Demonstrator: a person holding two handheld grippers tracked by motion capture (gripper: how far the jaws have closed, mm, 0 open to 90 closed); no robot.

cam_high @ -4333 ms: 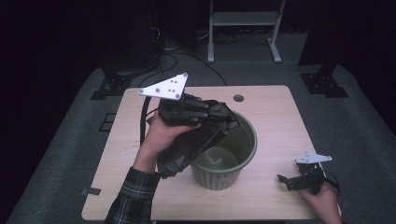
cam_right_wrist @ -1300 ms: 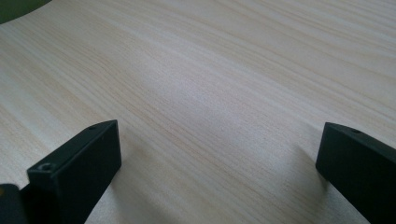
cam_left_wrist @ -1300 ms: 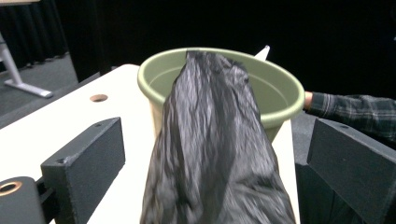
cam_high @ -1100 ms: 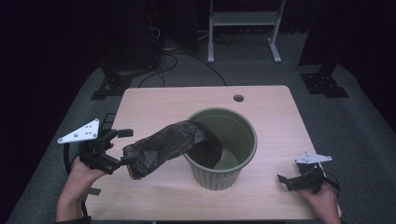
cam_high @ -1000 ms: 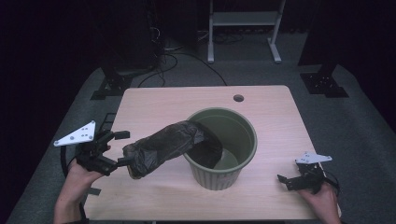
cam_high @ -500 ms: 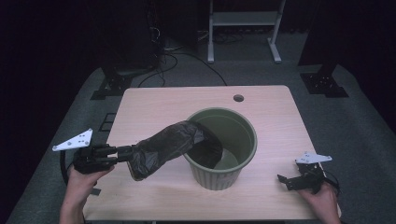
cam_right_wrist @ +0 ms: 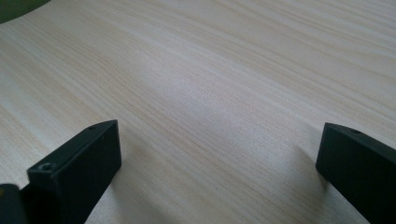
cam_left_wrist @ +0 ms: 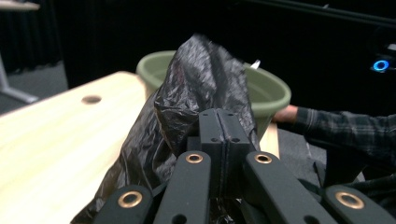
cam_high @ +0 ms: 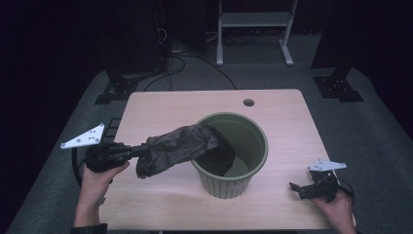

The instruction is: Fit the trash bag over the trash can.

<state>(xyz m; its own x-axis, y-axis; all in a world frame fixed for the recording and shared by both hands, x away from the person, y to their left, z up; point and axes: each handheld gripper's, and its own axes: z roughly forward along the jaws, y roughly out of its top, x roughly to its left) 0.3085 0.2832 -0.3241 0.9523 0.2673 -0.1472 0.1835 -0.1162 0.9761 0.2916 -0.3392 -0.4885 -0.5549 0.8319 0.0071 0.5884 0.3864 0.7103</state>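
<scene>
A crumpled black plastic bag (cam_high: 175,148) hangs out of a green round bin (cam_high: 258,141) and stretches left over the wooden table (cam_high: 170,107). My left gripper (cam_high: 135,151) sits at the bag's left end. Its jaws have just been closing and now press together with a fold of the thin film pinched between them. In the left gripper view the bag (cam_left_wrist: 205,88) bulges up just past the left gripper (cam_left_wrist: 224,133), with the bin (cam_left_wrist: 273,91) behind it. My right gripper (cam_high: 298,189) rests on the table at the front right, open and empty (cam_right_wrist: 219,154).
A small round cable hole (cam_high: 249,103) is in the table's far side, right of centre. A metal stand (cam_high: 253,29) and cables lie on the dark floor beyond the table. A plaid sleeve (cam_left_wrist: 345,126) shows past the bin.
The left gripper has slid right, up to the bag's end, and its jaws have gone from wide open to shut on the film. The right gripper has stayed in place.
</scene>
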